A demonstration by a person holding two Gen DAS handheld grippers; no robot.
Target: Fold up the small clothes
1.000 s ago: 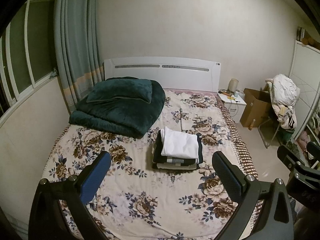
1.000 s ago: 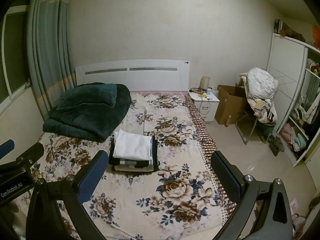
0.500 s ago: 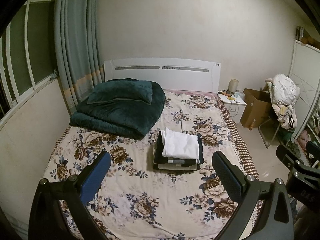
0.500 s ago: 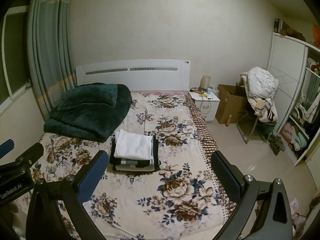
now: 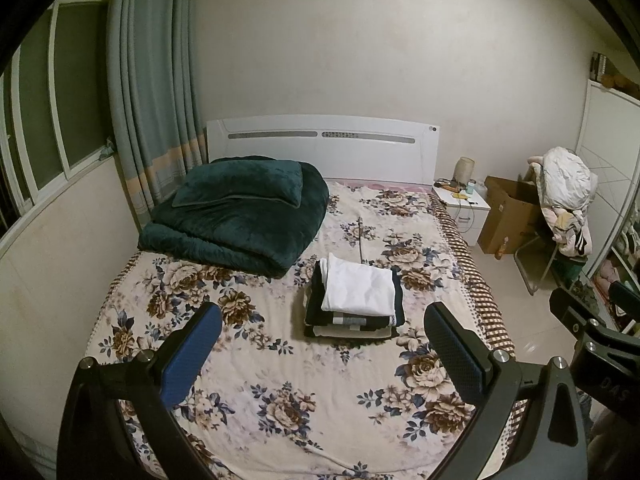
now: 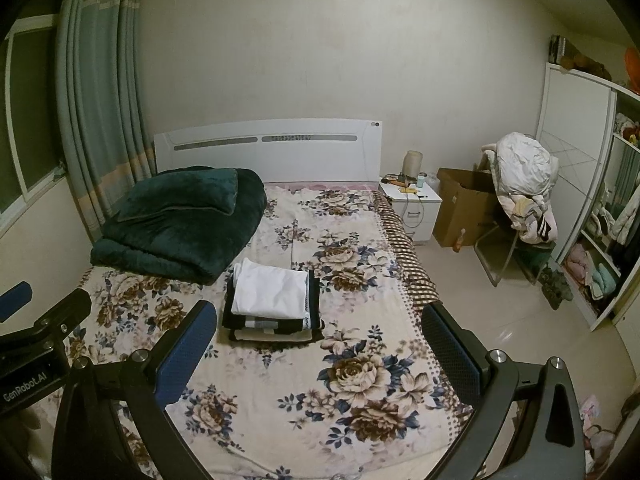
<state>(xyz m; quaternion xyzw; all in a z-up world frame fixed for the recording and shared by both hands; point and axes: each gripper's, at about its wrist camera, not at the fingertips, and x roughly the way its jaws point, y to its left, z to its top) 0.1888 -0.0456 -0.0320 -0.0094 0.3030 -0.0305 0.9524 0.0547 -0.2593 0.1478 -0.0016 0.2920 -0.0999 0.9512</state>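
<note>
A neat stack of folded clothes (image 5: pixel 354 300), white piece on top and dark ones under it, lies on the floral bed sheet (image 5: pixel 280 380) near the bed's middle; it also shows in the right wrist view (image 6: pixel 272 304). My left gripper (image 5: pixel 324 348) is open and empty, held above the foot of the bed, well short of the stack. My right gripper (image 6: pixel 320 344) is open and empty too, to the right of the left one. The right gripper's tip (image 5: pixel 580 320) shows at the left view's right edge; the left gripper's body (image 6: pixel 36 340) shows at the right view's left edge.
A folded dark green blanket (image 5: pixel 240 212) lies at the bed's far left by the white headboard (image 5: pixel 320 144). Curtains (image 5: pixel 152 100) and a window are at left. A nightstand (image 6: pixel 412 208), a cardboard box (image 6: pixel 464 208), a chair piled with clothes (image 6: pixel 524 188) and a wardrobe (image 6: pixel 592 200) stand at right.
Both grippers have drifted back and up very slightly; the bed sits a little lower in the views. Nothing was grasped or released.
</note>
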